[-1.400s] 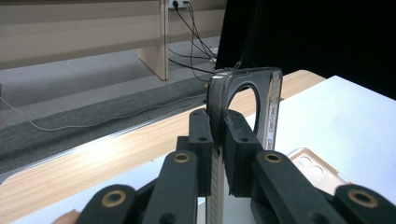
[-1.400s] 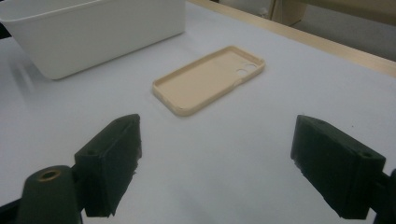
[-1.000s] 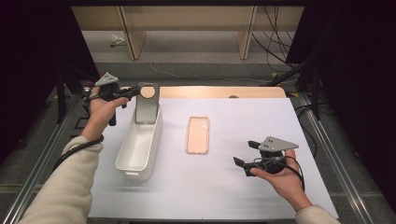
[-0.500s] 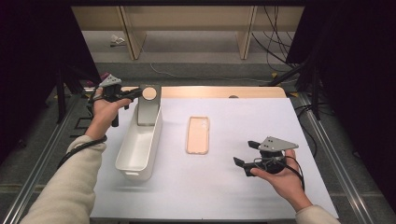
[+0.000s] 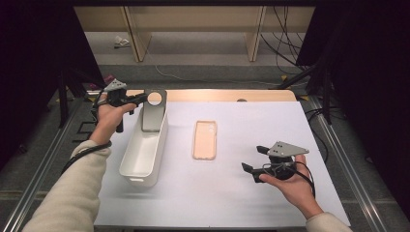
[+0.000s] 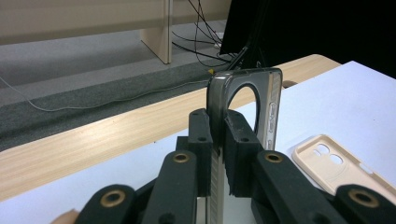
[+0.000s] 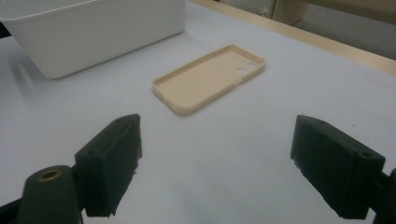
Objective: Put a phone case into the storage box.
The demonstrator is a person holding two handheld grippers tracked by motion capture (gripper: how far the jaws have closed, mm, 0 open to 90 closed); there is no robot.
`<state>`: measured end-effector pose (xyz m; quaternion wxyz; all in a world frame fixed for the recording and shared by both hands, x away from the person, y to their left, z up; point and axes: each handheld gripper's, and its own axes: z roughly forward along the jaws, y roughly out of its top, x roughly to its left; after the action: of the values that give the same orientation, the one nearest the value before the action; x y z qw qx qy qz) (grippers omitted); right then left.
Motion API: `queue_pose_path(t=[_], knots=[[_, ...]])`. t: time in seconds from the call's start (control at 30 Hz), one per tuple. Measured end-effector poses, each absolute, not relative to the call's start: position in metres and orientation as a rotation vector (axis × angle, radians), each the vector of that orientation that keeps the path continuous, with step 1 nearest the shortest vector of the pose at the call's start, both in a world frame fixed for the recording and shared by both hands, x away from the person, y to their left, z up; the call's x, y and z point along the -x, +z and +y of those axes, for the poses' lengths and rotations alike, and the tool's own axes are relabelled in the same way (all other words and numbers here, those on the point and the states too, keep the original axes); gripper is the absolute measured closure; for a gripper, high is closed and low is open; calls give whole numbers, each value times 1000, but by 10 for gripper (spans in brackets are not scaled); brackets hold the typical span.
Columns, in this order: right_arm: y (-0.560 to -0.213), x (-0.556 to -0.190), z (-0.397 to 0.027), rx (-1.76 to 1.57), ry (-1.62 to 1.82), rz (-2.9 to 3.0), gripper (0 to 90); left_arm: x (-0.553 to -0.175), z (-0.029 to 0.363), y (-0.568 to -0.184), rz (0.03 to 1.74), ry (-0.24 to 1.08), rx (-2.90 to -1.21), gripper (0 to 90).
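Grey, translucent phone case (image 5: 153, 112) clamped edge-on in the left gripper (image 5: 140, 99), held upright over the far end of the white bin (image 5: 143, 153), lower part down inside the bin, round camera cutout at the top. Seen along the left gripper (image 6: 217, 154) in its own view: black pads pressed together on the thin side wall of the grey phone case (image 6: 266, 107), button strip on the opposite edge facing the camera, large oval opening showing the wooden table edge (image 6: 93, 140) behind. Left hand (image 5: 110, 118) raised at the far left corner of the white mat (image 5: 232, 193), sleeve trailing down to the bottom edge. Beige phone case (image 5: 205, 139) flat on the mat, open side up, just right of the bin and apart from it; same beige case (image 7: 210, 79) ahead of the right gripper (image 7: 217, 163), with the bin's white wall (image 7: 93, 32) beyond. Right gripper (image 5: 256, 162) low over the near right part of the mat, jaws spread wide apart, nothing between them, cradled in the right hand (image 5: 290, 181), pointing toward the beige case, well apart from it.
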<state>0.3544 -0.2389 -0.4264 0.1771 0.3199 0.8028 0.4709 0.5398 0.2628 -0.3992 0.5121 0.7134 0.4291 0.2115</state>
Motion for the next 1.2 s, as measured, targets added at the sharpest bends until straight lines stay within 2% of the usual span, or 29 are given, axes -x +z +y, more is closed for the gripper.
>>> queue_pose_path(t=[0.33, 1.0, 1.2], knots=[[-426, -355, -239, -904, 1333, 2273, 173, -542, 265, -402, 1045, 497, -1713, 816], [-427, -355, -239, -902, 1333, 2277, 175, -547, 263, -409, 1105, 553, -1750, 787], [-426, -354, -239, -900, 1332, 2277, 175, -548, 261, -409, 1129, 576, -1771, 730]])
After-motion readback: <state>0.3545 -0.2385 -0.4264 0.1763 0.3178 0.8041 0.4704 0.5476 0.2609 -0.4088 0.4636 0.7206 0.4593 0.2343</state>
